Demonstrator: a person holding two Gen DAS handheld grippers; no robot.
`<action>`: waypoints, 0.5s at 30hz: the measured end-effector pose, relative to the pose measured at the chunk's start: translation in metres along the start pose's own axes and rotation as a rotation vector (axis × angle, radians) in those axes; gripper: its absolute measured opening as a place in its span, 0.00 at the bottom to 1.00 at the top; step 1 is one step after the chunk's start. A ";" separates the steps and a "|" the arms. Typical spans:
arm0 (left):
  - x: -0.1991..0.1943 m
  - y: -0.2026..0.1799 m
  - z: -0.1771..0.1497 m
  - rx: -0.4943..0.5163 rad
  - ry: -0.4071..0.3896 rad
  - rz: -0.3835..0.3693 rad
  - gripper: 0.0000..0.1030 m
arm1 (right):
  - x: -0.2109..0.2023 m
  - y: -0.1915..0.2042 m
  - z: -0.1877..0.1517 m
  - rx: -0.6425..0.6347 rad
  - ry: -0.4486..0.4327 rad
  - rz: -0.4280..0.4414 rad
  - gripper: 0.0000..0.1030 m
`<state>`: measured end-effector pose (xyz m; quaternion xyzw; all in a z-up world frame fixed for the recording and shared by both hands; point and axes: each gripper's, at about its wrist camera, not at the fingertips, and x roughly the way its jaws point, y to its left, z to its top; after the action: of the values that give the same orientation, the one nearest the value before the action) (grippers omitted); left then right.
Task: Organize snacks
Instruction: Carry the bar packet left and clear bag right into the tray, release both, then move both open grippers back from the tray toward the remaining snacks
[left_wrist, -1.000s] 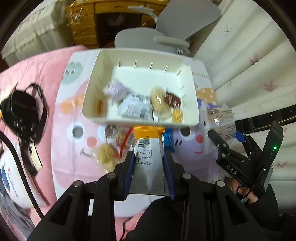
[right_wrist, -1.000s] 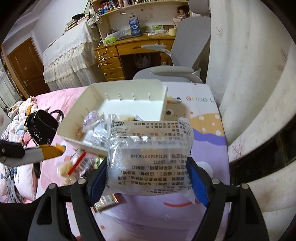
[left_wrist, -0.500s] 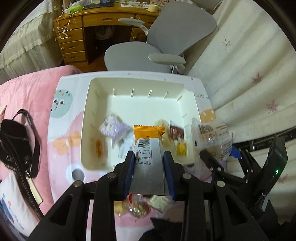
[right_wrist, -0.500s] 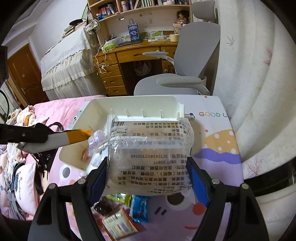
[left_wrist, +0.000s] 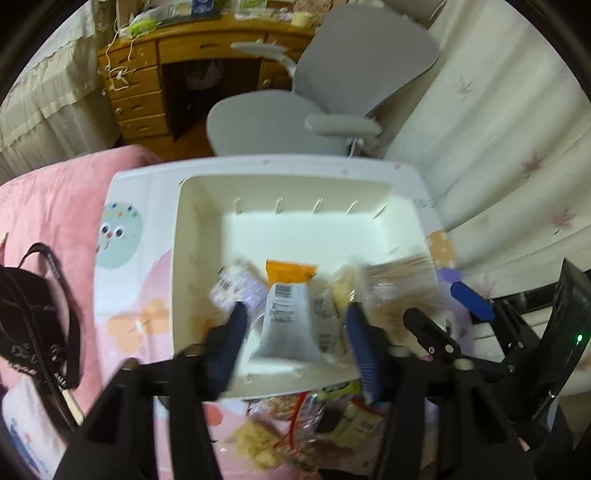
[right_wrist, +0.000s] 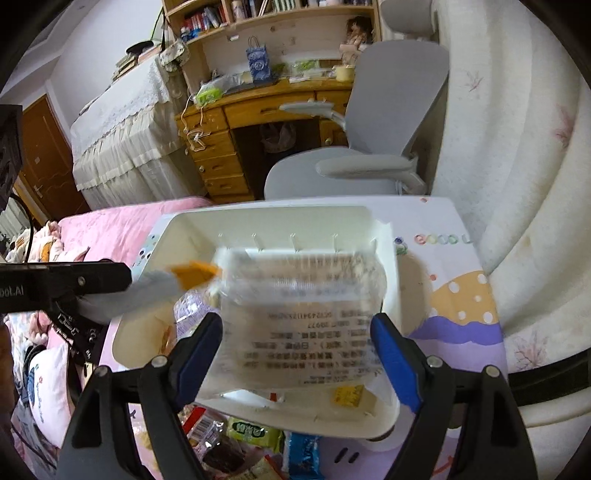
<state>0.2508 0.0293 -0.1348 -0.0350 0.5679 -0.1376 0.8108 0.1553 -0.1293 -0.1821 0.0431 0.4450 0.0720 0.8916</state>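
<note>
My left gripper (left_wrist: 295, 317) is opening, grey-orange packet (left_wrist: 290, 314) loose between the jaws, long axis pointing far, straight over the white bin (left_wrist: 192, 258); right gripper (right_wrist: 297, 343) is opening around the clear bag (right_wrist: 299, 317).

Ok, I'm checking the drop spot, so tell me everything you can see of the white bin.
The white bin is a rectangular open-topped tub, apparently smooth plastic, with short ribs along its inner walls. It sits upright on the cartoon-print tabletop, its far half bare. Several wrapped snacks lie at the near end, more outside its near rim. Both grippers hover over it with packets between their jaws.
</note>
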 end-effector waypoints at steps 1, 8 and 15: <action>0.000 0.000 -0.001 0.003 0.007 0.000 0.61 | 0.003 0.001 0.000 0.001 0.020 -0.002 0.81; -0.010 0.005 -0.011 0.014 0.010 0.001 0.65 | 0.001 0.015 -0.013 0.008 0.040 -0.006 0.81; -0.026 0.003 -0.033 0.037 0.013 -0.011 0.66 | -0.020 0.022 -0.026 0.023 0.029 0.003 0.81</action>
<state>0.2123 0.0423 -0.1237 -0.0220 0.5704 -0.1527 0.8067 0.1204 -0.1105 -0.1789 0.0531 0.4584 0.0686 0.8845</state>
